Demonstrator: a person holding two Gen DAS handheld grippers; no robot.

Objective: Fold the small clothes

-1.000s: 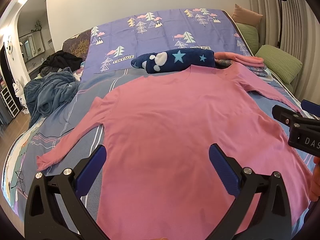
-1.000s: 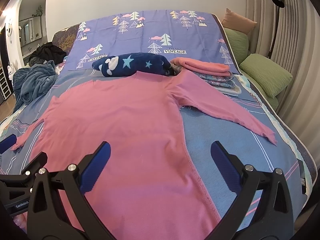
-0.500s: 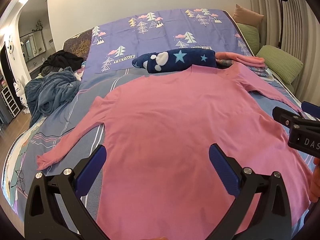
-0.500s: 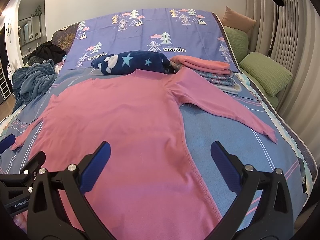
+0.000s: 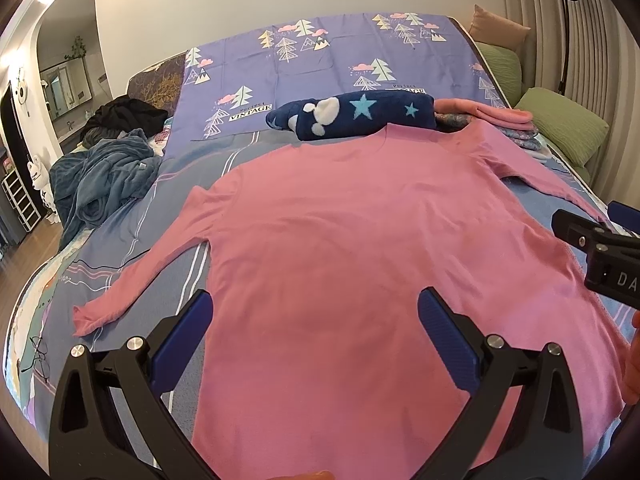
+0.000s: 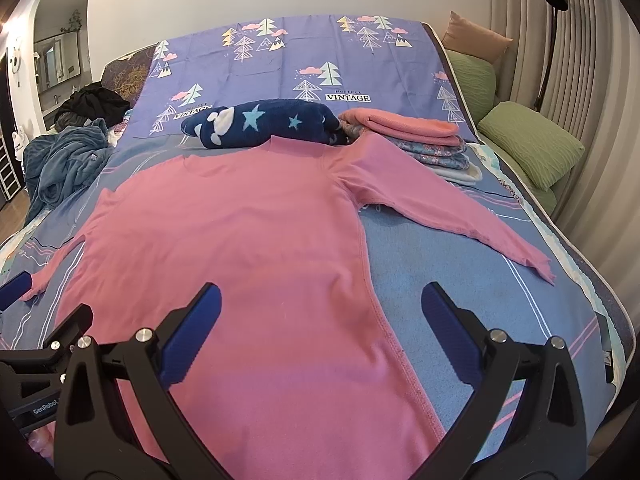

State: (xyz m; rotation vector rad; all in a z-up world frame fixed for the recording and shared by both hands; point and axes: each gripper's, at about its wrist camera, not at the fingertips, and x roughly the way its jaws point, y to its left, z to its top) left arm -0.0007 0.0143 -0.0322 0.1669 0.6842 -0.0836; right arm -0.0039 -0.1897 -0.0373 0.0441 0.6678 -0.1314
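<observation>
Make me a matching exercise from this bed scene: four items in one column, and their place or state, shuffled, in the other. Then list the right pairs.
Items:
1. pink long-sleeved shirt
2. navy star blanket
3. stack of folded clothes
4. blue-grey robe

Place or state:
A. crumpled at the bed's left edge
B. spread flat, sleeves out
C. rolled up just beyond the shirt's collar
D. piled neatly near the green pillows

Pairs: 1-B, 2-C, 3-D, 4-A

Both tools are black frames with triangular cut-outs, silver screws and ribbed blue pads (image 5: 448, 340). The left gripper (image 5: 312, 336) looks the same as the right gripper (image 6: 320, 328). White letters, perhaps "GenRobo", mark one body.
</observation>
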